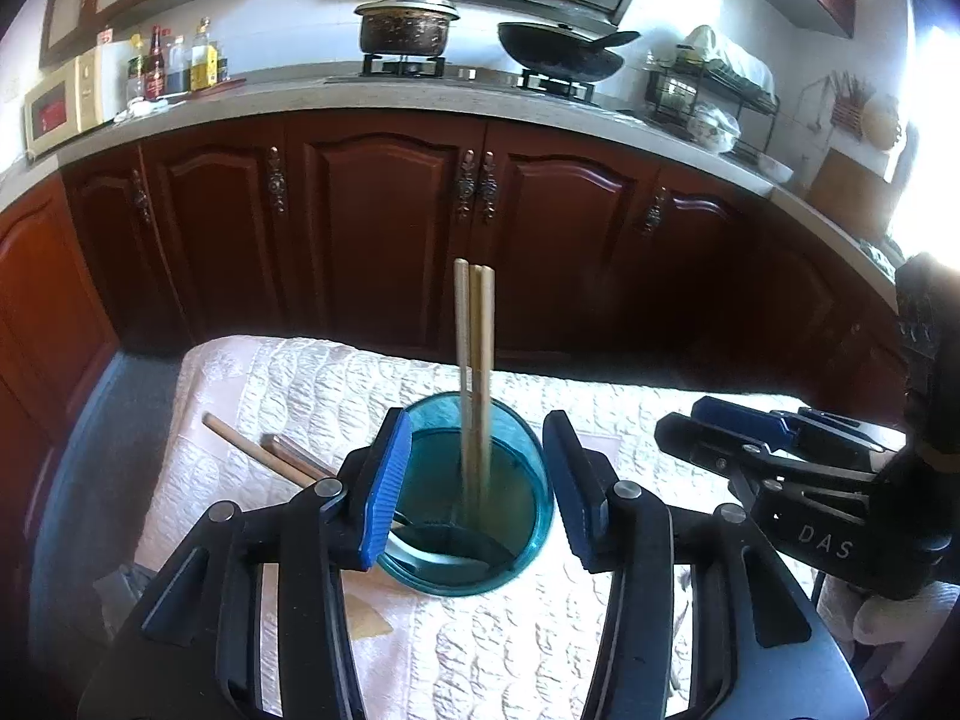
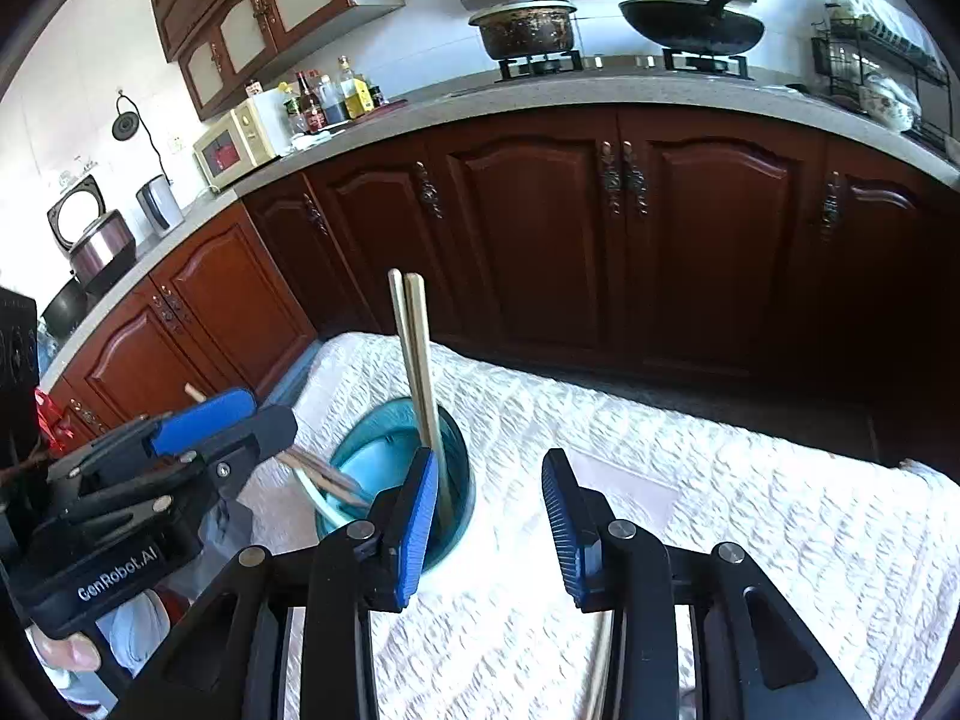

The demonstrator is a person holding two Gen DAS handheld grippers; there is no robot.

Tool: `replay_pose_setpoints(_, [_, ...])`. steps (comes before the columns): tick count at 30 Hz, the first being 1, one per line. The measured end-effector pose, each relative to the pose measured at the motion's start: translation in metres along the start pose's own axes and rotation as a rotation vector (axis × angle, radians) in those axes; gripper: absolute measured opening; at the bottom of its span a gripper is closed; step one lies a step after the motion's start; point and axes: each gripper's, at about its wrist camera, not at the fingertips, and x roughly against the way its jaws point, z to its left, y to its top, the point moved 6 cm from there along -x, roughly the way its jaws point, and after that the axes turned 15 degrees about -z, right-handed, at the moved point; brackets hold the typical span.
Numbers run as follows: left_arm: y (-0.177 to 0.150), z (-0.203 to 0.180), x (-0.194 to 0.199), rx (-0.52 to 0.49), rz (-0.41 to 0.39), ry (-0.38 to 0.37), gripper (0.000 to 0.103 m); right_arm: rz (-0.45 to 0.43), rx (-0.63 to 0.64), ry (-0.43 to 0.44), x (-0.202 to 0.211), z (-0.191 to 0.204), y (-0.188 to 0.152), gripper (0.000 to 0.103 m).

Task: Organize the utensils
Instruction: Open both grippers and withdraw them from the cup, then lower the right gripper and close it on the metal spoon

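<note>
Left tongs: black two-finger left gripper with blue ribbed pads (image 1: 477,480), nearest the lens, spread wide with nothing between the pads; the cup shows in the gap, untouched.
Right tongs: matching black right gripper with blue pads (image 2: 489,516), parted over bare cloth, pinching nothing; the cup sits at ten o'clock off its left finger.
Cup: translucent teal round plastic cup (image 1: 540,516), upright on the cloth at the middle of the left wrist view; this is where the utensils are being gathered.
Cup contents: pale wooden chopsticks (image 1: 474,372) stand nearly upright toward twelve o'clock, leaning on the wall. They look blurred low down, so I judge they have only now been let go. Something dark lies on the bottom, possibly a spoon bowl; I cannot tell.
Loose utensils: brown wooden sticks (image 1: 264,450) lie flat on the cloth at nine o'clock from the cup, partly hidden by the left finger. In the right wrist view they (image 2: 324,471) seem to reach the cup's rim; whether they rest on it is unclear.
Why so held: both jaws stand clear, which suits a drop just made; the flat sticks look like the next pick.
Cloth: white quilted table cover (image 1: 336,384) under everything.
Beyond: dark red wooden cabinets (image 1: 384,222) at twelve o'clock; lidded pot (image 1: 408,27) and black wok (image 1: 561,54) on the hob above.
</note>
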Motion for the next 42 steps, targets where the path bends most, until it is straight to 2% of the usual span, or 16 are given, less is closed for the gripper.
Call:
replay_pose_setpoints(11, [-0.016,-0.043,0.01,-0.046,0.017,-0.053,0.047,-0.024,-0.013,-0.082,0.046,-0.024,-0.021,0.038])
replay_pose_setpoints(23, [-0.033,-0.077,0.013,-0.088,0.039,-0.095,0.05,-0.019,-0.063,-0.148,0.07,-0.051,-0.04,0.039])
replay_pose_setpoints(35, [-0.052,-0.096,0.012,-0.11,0.075,-0.123,0.051,0.005,-0.095,-0.185,0.086,-0.068,-0.063,0.041])
replay_pose_setpoints(42, [-0.07,-0.096,0.004,-0.099,0.131,-0.142,0.051,0.055,-0.139,-0.234,0.094,-0.099,-0.094,0.041])
